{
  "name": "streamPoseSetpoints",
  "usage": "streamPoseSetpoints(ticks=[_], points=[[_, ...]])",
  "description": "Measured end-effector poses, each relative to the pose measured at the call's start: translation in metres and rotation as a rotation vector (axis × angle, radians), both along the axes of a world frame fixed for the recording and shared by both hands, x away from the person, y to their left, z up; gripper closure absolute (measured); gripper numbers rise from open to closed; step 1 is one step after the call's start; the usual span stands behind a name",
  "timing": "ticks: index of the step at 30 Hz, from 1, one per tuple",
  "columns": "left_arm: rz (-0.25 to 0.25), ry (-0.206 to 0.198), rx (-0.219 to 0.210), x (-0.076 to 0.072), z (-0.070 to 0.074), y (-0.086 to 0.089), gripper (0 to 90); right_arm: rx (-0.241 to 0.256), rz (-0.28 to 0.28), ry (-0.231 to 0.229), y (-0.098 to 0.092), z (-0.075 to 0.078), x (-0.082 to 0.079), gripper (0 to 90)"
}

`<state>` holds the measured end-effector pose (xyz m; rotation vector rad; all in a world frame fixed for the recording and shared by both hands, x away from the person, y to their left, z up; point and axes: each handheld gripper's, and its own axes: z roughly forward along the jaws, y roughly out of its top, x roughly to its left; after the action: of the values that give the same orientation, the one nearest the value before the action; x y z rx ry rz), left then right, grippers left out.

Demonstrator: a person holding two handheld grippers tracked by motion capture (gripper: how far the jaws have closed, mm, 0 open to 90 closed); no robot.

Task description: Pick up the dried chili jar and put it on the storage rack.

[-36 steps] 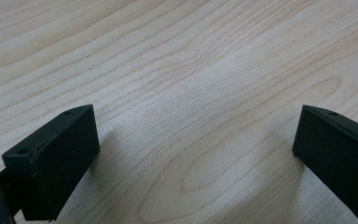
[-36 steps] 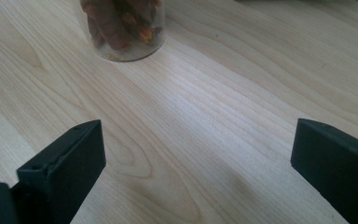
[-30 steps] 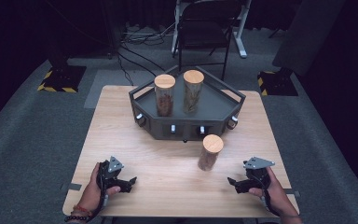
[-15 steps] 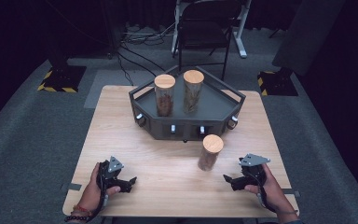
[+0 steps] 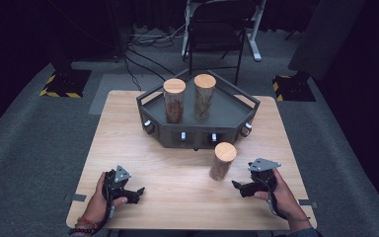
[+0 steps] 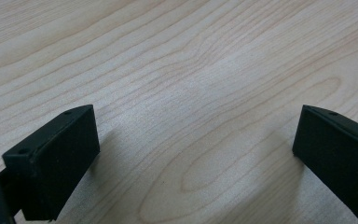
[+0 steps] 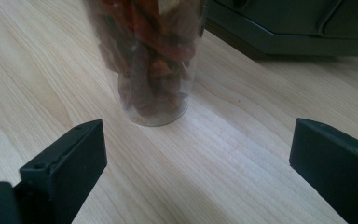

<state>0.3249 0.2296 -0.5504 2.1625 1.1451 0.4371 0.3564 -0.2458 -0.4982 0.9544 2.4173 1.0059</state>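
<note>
A: Right gripper [image 7: 198, 163] jaws spread wide, nothing held; jar [image 7: 151, 60] stands on table just ahead, near tray [image 5: 227, 116]. Left gripper [image 6: 193, 161] likewise agape over bare wood.

B: Two jars trayed; one left, I reckon.

Recording studio or lab, black curtains [image 5: 24, 24], floor cables [image 5: 148, 39], hazard-striped stand bases [image 5: 61, 81]

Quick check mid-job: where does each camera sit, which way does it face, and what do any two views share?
High view: above the person's side, looking forward and down on the table, tray, both hands, left gripper, right gripper.
Left gripper view: along its open jaws at bare tabletop wood.
Right gripper view: along its open jaws toward the jar standing before the tray.
Shared: that jar shows in the high and right gripper views.
</note>
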Motion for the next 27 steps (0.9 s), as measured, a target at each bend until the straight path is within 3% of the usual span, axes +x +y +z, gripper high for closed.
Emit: streamPoseSetpoints(ticks=[27], points=[[0.001, -0.001, 0.001, 0.0, 0.0, 0.0, 0.4, 0.025, 0.031, -0.003, 0.027, 0.008, 0.013, 3.8]])
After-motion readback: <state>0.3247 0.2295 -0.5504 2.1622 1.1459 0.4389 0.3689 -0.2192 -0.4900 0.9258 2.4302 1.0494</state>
